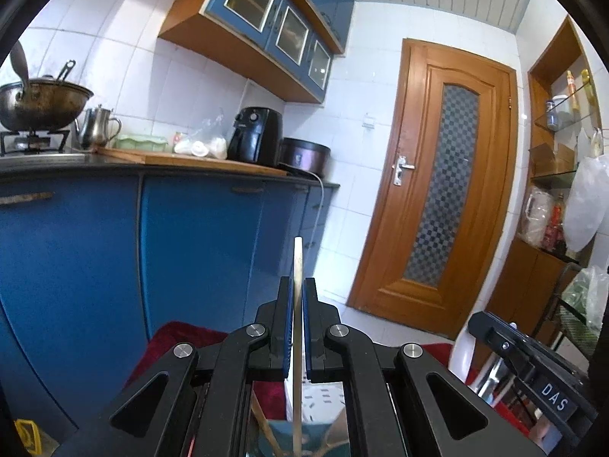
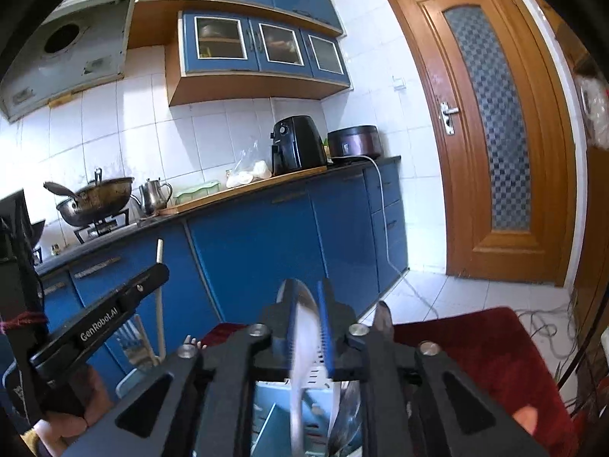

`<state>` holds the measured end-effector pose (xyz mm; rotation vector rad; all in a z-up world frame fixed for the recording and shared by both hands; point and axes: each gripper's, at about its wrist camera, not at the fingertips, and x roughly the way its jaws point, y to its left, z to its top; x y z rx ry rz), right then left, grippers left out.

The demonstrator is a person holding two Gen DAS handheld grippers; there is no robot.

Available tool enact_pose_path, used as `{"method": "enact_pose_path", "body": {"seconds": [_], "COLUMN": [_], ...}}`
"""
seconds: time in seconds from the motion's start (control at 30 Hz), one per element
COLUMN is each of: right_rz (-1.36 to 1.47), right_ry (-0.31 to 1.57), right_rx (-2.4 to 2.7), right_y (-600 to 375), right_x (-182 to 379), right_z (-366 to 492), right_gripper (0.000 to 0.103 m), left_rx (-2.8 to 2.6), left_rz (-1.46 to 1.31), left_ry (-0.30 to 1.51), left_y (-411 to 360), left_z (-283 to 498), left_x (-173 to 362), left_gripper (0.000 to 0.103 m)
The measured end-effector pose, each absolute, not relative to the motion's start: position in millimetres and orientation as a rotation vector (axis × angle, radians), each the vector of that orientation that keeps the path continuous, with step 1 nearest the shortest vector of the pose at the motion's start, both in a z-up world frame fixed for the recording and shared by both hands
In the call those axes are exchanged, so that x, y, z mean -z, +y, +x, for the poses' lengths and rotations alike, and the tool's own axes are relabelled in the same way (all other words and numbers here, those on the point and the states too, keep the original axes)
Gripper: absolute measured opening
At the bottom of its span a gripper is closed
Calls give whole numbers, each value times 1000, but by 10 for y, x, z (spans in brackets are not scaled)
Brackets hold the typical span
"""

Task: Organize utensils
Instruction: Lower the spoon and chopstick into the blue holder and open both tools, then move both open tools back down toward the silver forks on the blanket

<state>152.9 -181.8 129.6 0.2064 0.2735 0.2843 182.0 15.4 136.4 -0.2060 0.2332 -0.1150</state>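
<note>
Left gripper (image 1: 298, 304) clamped on pale flat wooden stick (image 1: 298, 266), 12 o'clock | right gripper (image 2: 309, 304) slack around blurred steel spoon (image 2: 304, 327) | risk: spoon drops outside white slotted holder (image 2: 318, 375).

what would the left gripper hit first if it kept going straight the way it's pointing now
Probably the blue lower cabinet doors. The left gripper, shut on a thin pale stick-like utensil, points at them with nothing visible between, though depth is hard to judge through the fisheye.
</note>
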Motion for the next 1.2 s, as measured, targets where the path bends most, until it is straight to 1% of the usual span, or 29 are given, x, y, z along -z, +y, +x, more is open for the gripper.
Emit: {"method": "enact_pose_path", "body": {"seconds": [0.13,0.23,0.3,0.37,0.6,1.2], "right_rz": [247,274,285,291,312,293], "right_ry": [274,266,262,258,278,399], "right_rx": [-300,-312,-316,-317,-310,-298], "right_y": [-1881,-1924,-1939,-1960,-2000,-1950], "right_x": [-1341,-1398,-1441,-1483,-1591,-1520], "right_z": [1449,1376,1323,1260,1058,497], "right_gripper": [21,23,24,24,28,28], "left_rx": [148,156,160,165,176,193], "left_rz": [-189,-179,-182,-187,-185,-131], "left_ry": [273,276,275,277,300,394], "left_y": [98,79,77,84,103,68], "left_z": [1771,1693,1632,1570,1337,689], "left_x": [-1383,-1432,-1466,-1501,-1588,-1628], "left_gripper": [8,14,21,25,25,26]}}
